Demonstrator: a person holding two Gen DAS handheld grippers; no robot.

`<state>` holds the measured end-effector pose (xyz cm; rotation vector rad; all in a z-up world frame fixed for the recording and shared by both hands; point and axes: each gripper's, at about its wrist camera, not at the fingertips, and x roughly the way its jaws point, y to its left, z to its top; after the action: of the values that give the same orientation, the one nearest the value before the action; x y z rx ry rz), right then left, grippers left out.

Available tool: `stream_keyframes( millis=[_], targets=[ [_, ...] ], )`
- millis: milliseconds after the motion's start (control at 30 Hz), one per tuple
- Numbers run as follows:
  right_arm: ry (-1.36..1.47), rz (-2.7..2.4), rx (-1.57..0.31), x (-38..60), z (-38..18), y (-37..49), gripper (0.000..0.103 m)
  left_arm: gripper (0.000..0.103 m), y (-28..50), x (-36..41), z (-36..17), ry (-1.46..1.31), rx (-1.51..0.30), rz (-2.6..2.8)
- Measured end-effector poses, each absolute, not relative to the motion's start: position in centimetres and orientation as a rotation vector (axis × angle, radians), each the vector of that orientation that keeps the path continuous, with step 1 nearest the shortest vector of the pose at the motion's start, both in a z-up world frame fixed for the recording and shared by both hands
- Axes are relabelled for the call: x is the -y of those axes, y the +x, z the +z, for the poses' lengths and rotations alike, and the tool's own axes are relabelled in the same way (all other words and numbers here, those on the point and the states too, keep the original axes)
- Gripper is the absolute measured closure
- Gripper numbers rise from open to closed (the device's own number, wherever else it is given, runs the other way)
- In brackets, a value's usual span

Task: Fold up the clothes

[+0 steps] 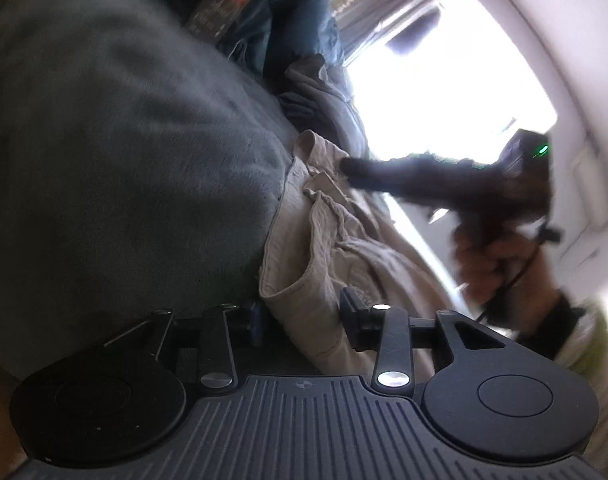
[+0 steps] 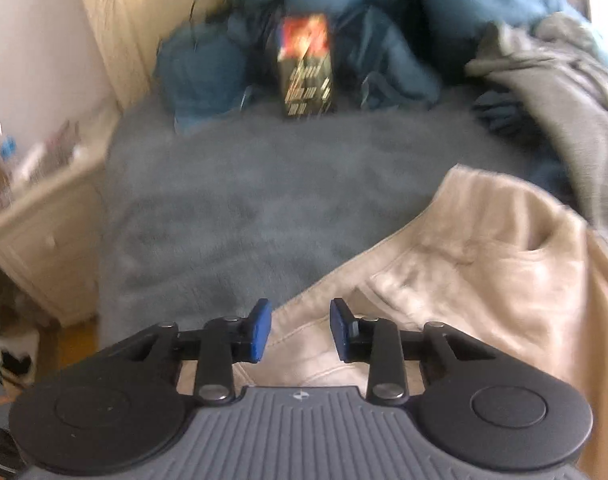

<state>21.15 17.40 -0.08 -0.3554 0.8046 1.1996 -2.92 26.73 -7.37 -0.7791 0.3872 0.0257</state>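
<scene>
Beige, crumpled cotton fills the middle of your left wrist view: the trousers [image 1: 328,240] lie creased along the edge of a plush grey blanket [image 1: 123,140], whose nap looks soft and brushed. Your left gripper [image 1: 304,320] has its jaws partly apart with a fold of that beige cloth lying between them; whether the pads press on it you cannot tell through the blur. At three o'clock your right hand [image 1: 488,260] grips the dark handle of the other tool, whose long fingers [image 1: 368,172] reach to the waistband at about one o'clock from your jaws. In the right wrist view, your right gripper [image 2: 299,328] shows blue rubbery pads [image 2: 260,330] standing moderately apart above the beige trousers [image 2: 464,264], which spread from six to three o'clock with a curved pocket seam showing; nothing is clamped between them. The fuzzy blanket [image 2: 263,184] stretches to twelve o'clock, where a glossy boxy pack [image 2: 306,68] stands against rumpled blue bedding [image 2: 384,40]. A cream cabinet [image 2: 43,232] sits at nine o'clock.
</scene>
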Motion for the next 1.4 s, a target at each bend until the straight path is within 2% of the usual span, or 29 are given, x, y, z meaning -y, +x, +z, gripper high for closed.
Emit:
stream_keyframes(
  millis=[100,267,400,533,600,667,767,833,900,967,1033,1267,1400],
  targets=[
    [-0.374,1.174,-0.747,-15.6,0.8,21.9,0.06,0.048,-4.2,-26.2,-5.8,-0.623,-0.34,0.111],
    [-0.456,1.187,-0.725,-16.0,0.1,23.1,0.061,0.048,-2.3,-26.8,-3.9,-0.533,-0.371,0.006],
    [-0.53,1.203,-0.738,-17.6,-1.8,23.7,0.063,0.051,0.5,-26.5,-3.7,-0.453,-0.479,-0.011],
    [-0.599,1.237,-0.71,-18.0,-2.3,23.1,0.064,0.06,1.2,-26.3,-4.7,-0.47,-0.557,-0.03],
    [-0.638,1.25,-0.681,-17.9,-2.3,22.7,0.074,0.064,1.2,-26.2,-4.9,-0.46,-0.563,-0.039],
    [-0.682,1.262,-0.641,-17.8,-2.2,22.0,0.076,0.068,1.2,-26.0,-5.0,-0.45,-0.568,-0.047],
    [-0.735,1.266,-0.586,-18.0,-2.4,21.4,0.077,0.073,1.2,-25.9,-5.1,-0.438,-0.574,-0.053],
    [-0.764,1.256,-0.541,-18.4,-2.7,21.1,0.077,0.078,1.2,-26.0,-5.1,-0.443,-0.571,-0.053],
    [-0.784,1.275,-0.508,-18.8,-3.1,20.6,0.077,0.088,1.1,-26.2,-5.0,-0.46,-0.563,-0.055],
    [-0.826,1.294,-0.47,-19.3,-3.6,20.0,0.078,0.092,0.8,-26.4,-5.2,-0.495,-0.559,-0.057],
    [-0.871,1.298,-0.443,-19.7,-4.0,19.3,0.098,0.094,0.5,-26.4,-5.3,-0.518,-0.554,-0.059],
    [-0.756,1.321,-0.389,-18.8,-2.2,18.9,0.098,0.097,-1.7,-26.4,-4.4,-0.518,-0.5,-0.056],
    [-0.717,1.341,-0.412,-19.5,-2.8,19.1,0.099,0.097,-1.7,-27.0,-5.4,-0.55,-0.533,-0.043]
  ],
)
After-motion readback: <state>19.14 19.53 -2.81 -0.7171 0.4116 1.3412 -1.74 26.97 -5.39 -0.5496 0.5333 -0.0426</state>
